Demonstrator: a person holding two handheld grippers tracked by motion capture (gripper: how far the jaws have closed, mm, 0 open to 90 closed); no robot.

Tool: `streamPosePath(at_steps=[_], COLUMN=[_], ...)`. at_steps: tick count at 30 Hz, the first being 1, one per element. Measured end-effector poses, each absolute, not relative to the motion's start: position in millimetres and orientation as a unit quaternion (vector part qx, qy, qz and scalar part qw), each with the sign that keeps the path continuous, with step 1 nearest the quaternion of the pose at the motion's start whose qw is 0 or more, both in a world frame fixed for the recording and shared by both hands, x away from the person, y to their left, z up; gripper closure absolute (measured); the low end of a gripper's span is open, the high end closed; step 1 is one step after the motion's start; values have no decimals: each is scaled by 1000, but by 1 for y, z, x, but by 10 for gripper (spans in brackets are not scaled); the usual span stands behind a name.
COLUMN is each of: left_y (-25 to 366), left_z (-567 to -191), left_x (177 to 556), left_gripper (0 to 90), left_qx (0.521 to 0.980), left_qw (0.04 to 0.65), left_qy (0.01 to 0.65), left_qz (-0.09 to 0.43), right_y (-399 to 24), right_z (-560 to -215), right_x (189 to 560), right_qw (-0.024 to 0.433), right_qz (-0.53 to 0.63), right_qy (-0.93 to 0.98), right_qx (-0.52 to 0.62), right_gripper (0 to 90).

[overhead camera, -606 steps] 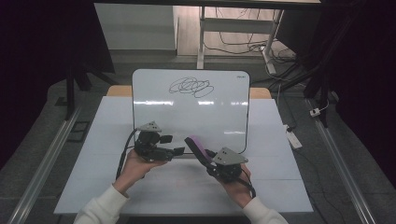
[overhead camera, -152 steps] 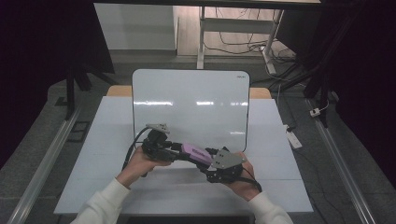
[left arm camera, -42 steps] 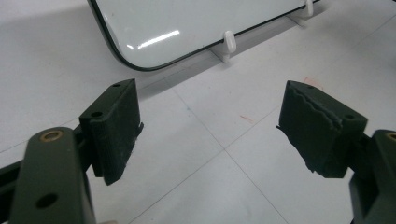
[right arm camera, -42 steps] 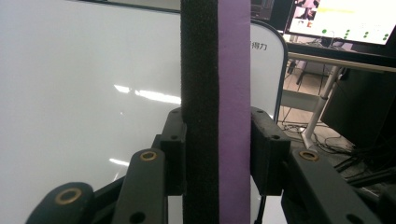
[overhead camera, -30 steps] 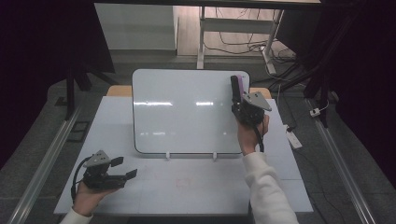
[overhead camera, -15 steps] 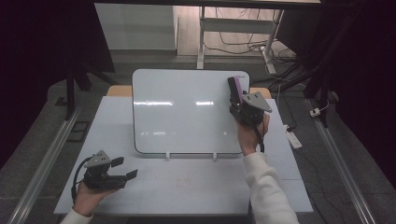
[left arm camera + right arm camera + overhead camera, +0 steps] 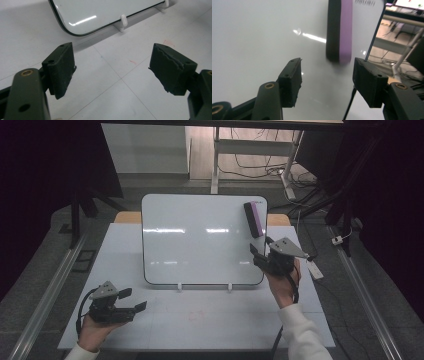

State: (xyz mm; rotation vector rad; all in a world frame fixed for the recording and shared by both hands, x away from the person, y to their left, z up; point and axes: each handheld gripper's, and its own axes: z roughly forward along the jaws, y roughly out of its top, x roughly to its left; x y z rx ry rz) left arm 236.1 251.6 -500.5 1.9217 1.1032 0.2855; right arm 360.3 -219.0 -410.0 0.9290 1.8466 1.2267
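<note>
Clinging near the whiteboard's (image 7: 200, 237) upper right corner, seemingly unsupported, is the purple eraser (image 7: 253, 219). Just below, the right gripper (image 7: 257, 254) gapes empty; the left gripper (image 7: 132, 300) hovers spread above the table (image 7: 210, 320).

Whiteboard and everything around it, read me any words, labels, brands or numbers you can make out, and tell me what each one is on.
Nothing here can be read.
Whiteboard: a short dark line of print at its top right corner, too blurred to read; the writing surface is blank.
Eraser, purple and black, stuck on the board: no text visible.
Table: faint red marks, not letters.
Left gripper and right gripper: no markings.
</note>
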Motion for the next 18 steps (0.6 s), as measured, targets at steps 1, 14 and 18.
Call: streamPosePath(at_steps=[1, 14, 18], left_y=[252, 252, 252], left_z=[-501, -503, -504], left_x=[236, 239, 240], left_gripper=[212, 211, 211], left_qx=[773, 772, 773], left_qw=[438, 434, 434], left_qy=[445, 450, 450], left_qz=[114, 112, 109], right_y=[-223, -258, -264], right_z=[-414, -464, -475], right_x=[357, 323, 320], right_qw=[354, 267, 250], right_qz=[475, 462, 458], right_qy=[721, 776, 788], right_qx=[359, 337, 327], right_gripper=[389, 390, 389])
